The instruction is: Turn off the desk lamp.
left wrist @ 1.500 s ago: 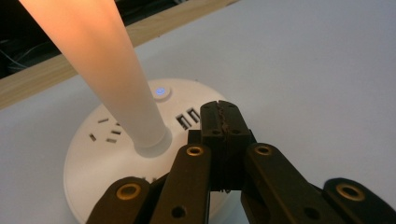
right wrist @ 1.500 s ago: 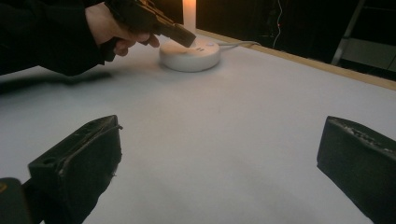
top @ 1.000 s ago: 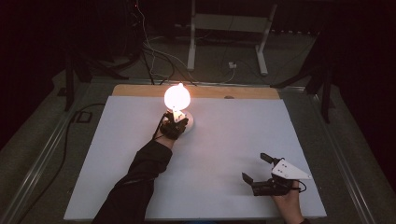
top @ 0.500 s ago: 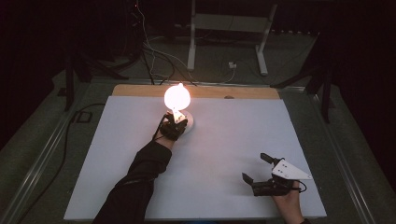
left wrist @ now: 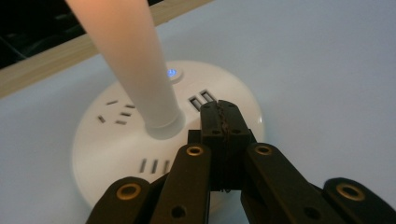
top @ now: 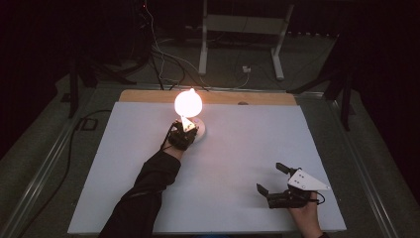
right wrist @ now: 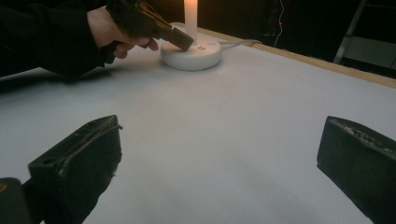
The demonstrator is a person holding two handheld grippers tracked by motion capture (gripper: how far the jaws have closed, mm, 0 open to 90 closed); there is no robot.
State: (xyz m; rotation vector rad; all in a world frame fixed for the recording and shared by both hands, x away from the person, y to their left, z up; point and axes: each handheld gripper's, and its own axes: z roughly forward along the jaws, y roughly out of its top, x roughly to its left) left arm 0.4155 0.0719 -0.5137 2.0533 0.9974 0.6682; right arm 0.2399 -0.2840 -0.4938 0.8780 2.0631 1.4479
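A round white socket hub (left wrist: 116, 154) (right wrist: 191, 55) sits at the far middle of the white table. A lit bulb lamp (top: 188, 103) stands plugged into it, its white neck (left wrist: 135, 70) rising from the hub's centre. A small blue light (left wrist: 172, 73) glows on the hub's top. My left gripper (left wrist: 219, 116) (top: 187, 130) is shut with nothing between its jaws, its tips resting on the hub beside two small slots. My right gripper (top: 274, 178) (right wrist: 219, 154) rests open on the table at the near right, far from the hub.
The white table sheet (top: 237, 148) ends in a wooden strip (top: 257, 98) at the far edge. The hub's cord runs off the back toward cables on the floor (top: 163, 59). A metal stand (top: 242, 29) is behind the table.
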